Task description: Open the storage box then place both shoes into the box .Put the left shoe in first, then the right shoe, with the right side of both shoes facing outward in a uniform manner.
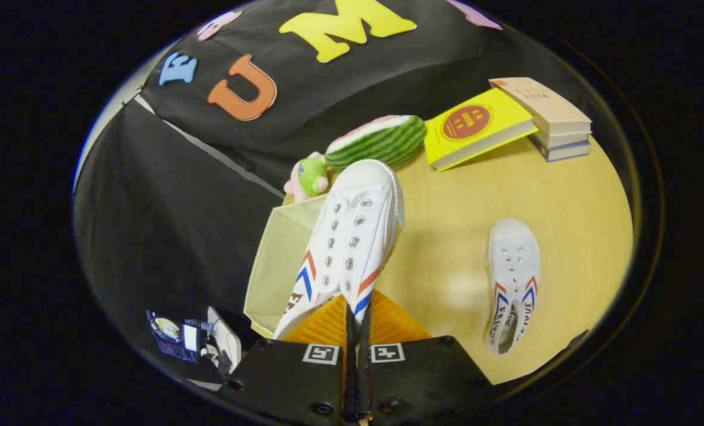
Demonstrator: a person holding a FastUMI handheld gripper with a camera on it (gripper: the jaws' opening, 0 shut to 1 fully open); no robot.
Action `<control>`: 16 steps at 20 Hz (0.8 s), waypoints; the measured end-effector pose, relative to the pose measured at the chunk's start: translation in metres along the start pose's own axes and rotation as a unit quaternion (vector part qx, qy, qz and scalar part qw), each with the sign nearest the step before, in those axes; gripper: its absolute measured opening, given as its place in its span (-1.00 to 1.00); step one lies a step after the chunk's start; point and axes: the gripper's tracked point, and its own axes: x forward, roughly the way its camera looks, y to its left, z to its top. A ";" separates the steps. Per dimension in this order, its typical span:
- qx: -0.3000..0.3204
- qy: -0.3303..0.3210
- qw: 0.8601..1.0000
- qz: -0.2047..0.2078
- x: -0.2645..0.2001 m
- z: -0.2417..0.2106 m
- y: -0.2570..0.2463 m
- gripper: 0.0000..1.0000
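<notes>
The gripper has its fingers pressed together on the heel edge of one white shoe, hiding it, above the pale box. A second shoe lies on the table; two in all.

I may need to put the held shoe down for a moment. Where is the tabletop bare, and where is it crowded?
The tool is shut on the held shoe, over the box. The broadest bare patch of table lies between the box, the second shoe and the books. The far edge is crowded: watermelon plush, green toy, books.
</notes>
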 end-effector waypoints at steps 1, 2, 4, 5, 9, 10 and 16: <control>-0.003 -0.005 1.000 0.000 0.004 -0.001 -0.003 -0.88; -0.003 -0.008 1.000 -0.001 0.009 -0.005 -0.004 -0.88; 0.000 -0.004 1.000 -0.007 0.020 -0.018 -0.001 -0.88; 0.003 0.003 1.000 -0.007 0.022 -0.016 0.005 -0.88; 0.005 0.017 1.000 -0.003 0.048 -0.018 0.013 -0.87; 0.000 0.015 1.000 -0.005 0.055 -0.021 0.017 -0.88; 0.018 0.014 1.000 -0.003 0.097 -0.038 0.036 -0.88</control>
